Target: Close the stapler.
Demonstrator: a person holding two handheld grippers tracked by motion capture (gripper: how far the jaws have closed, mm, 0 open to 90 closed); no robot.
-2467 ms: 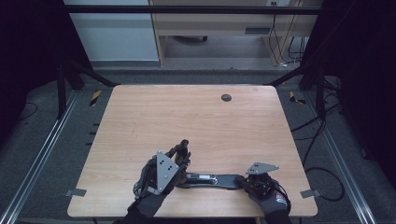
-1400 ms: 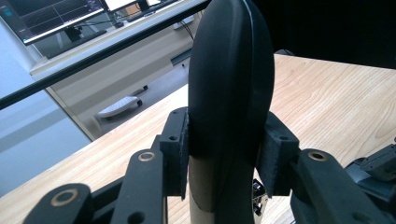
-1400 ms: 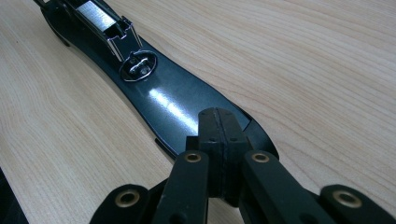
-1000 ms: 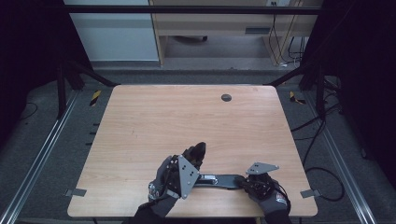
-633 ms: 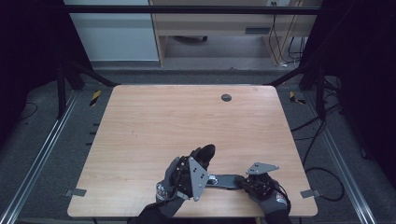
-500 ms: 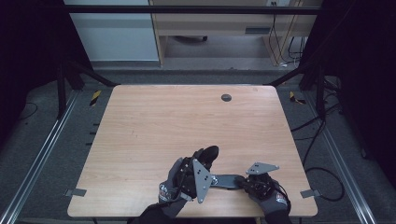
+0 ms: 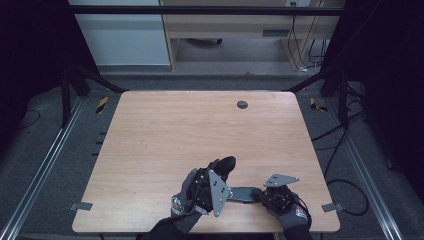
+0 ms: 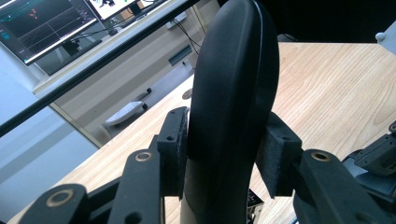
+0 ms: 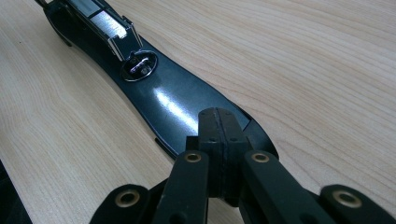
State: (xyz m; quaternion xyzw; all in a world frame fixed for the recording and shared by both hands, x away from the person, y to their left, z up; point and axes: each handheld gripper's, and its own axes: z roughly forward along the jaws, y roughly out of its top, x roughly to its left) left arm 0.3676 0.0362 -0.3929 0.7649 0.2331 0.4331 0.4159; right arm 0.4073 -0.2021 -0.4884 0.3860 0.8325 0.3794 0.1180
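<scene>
A black stapler lies opened near the table's front edge. Its flat base (image 7: 242, 194) rests on the wood, and its rounded top arm (image 7: 226, 164) stands raised. My left gripper (image 7: 218, 171) is shut on that arm; in the left gripper view both pads (image 8: 175, 149) press the sides of the arm (image 8: 233, 93). My right gripper (image 7: 260, 195) is shut, pads together, with its tips resting on the end of the base (image 9: 159, 93). The metal staple rail (image 9: 100, 23) and the anvil (image 9: 138, 65) lie exposed on the base.
The wooden table (image 7: 190, 130) has a dark round grommet (image 7: 242, 104) near its far edge. Behind it stand a light cabinet and a desk with cables. Monitors (image 8: 42, 23) hang beyond the far edge. Metal rails run along both sides on the floor.
My left gripper has moved to the right and tilted, swinging the stapler's top arm upright away from the base. The right gripper has stayed put on the base.
</scene>
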